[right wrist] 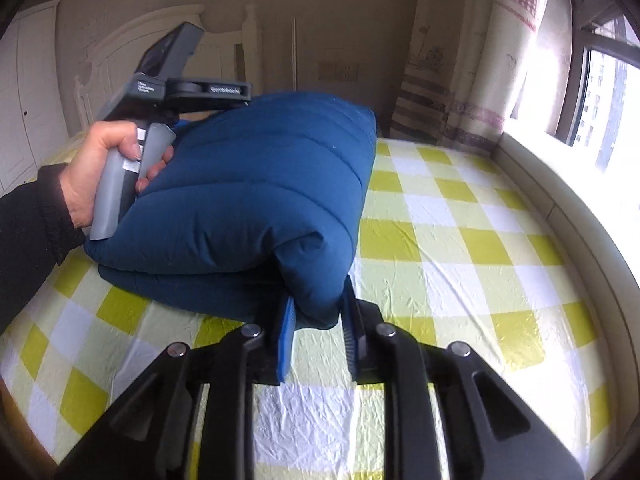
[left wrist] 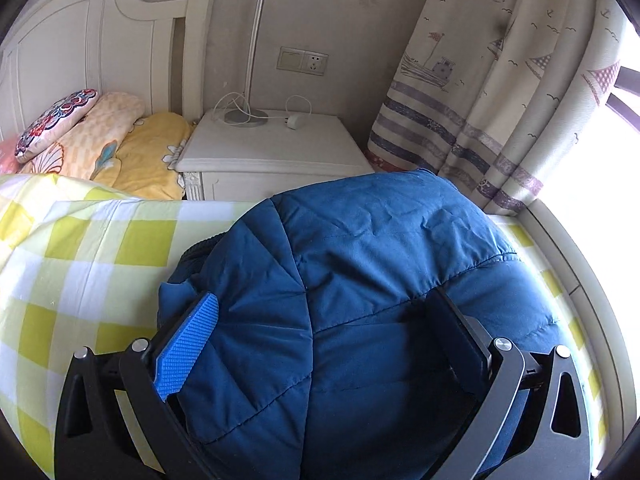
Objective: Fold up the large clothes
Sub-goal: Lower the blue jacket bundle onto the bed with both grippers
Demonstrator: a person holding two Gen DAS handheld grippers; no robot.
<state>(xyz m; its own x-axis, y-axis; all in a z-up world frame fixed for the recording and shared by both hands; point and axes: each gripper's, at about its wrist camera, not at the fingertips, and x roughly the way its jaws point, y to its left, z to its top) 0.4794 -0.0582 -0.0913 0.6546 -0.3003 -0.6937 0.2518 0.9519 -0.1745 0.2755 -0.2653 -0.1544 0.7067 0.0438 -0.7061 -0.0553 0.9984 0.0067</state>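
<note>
On the bed, the puffy blue coat looks soft and springy. The right gripper pinches its corner; the left gripper fingers spread around its thick edge.

Folded blue quilted jacket on bed

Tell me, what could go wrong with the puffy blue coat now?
The blue coat is thick and springy, so its folded layers may pop open if either tongs let go. The right tongs pinch only a small corner, which might slip out. The left tongs straddle a wide bulge, so their hold looks loose.
</note>
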